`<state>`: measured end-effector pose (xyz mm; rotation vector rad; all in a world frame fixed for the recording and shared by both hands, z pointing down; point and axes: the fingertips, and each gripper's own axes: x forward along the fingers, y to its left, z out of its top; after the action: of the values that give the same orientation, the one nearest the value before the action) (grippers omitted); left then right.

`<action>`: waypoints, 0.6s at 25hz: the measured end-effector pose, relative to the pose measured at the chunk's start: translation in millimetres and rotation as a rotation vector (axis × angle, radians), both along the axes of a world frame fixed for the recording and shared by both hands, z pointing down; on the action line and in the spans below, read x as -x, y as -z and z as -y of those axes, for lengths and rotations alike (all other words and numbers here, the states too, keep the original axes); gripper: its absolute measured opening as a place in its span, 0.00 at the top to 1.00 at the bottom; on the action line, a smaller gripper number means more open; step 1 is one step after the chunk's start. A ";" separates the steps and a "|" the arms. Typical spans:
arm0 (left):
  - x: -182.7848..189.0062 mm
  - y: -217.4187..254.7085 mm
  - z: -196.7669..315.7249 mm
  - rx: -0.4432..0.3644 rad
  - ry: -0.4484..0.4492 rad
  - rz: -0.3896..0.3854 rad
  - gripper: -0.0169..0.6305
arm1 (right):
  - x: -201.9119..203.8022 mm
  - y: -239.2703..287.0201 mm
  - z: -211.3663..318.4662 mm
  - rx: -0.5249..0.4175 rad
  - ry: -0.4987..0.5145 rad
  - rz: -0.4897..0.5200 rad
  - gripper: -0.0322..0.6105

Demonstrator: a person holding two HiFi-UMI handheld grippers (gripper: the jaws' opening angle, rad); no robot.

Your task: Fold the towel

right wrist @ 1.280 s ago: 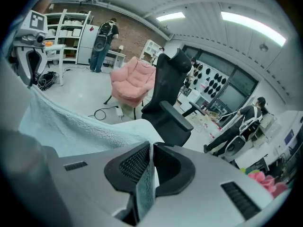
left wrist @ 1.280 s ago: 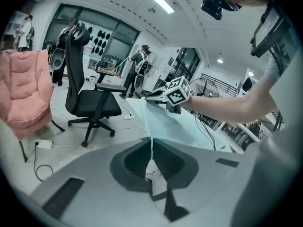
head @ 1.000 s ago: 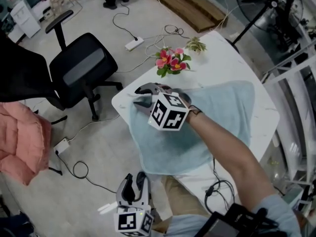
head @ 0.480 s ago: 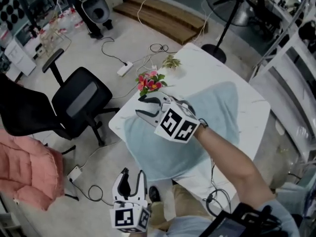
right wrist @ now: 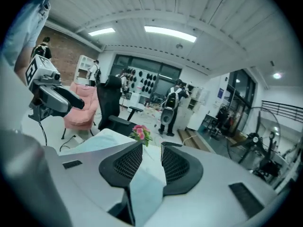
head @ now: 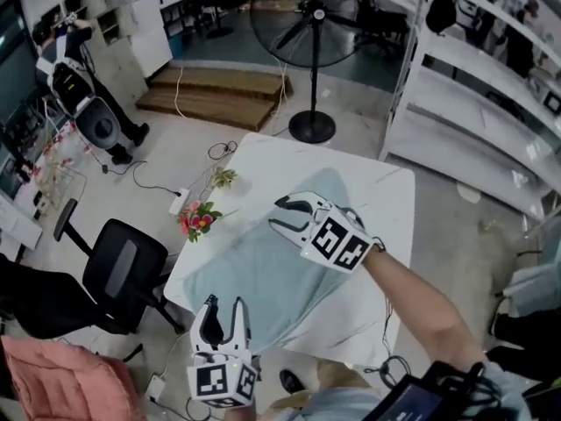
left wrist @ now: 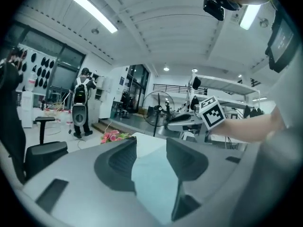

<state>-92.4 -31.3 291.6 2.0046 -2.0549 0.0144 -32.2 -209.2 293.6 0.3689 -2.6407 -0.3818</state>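
White table [head: 390,202] under blue towel [head: 254,279]

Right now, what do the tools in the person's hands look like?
The left gripper and right gripper each have a pale grey body, two jaws with dark textured pads, and a white cube of black square markers. The right arm wears a light blue sleeve.
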 end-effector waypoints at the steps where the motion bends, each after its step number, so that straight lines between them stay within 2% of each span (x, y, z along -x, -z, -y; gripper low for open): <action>1: -9.7 2.7 9.8 -0.009 -0.028 0.007 0.67 | -24.0 1.4 9.9 0.001 -0.045 0.003 0.74; 5: -45.5 10.9 43.2 -0.014 -0.113 0.022 0.67 | -117.1 -5.6 43.5 0.032 -0.223 0.016 0.74; 9: -76.4 2.0 68.1 0.011 -0.190 0.031 0.67 | -191.5 -36.7 62.0 0.108 -0.370 0.012 0.74; 12: -94.9 -13.1 82.8 0.046 -0.221 0.036 0.67 | -222.3 -71.2 71.1 0.186 -0.424 0.003 0.74; 15: -108.0 -32.0 96.5 0.096 -0.230 0.035 0.67 | -232.5 -110.2 81.9 0.258 -0.440 -0.016 0.75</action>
<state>15.7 -127.8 323.6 2.1821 -1.7948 0.1905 200.3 -291.1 403.9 0.8300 -2.4577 0.0961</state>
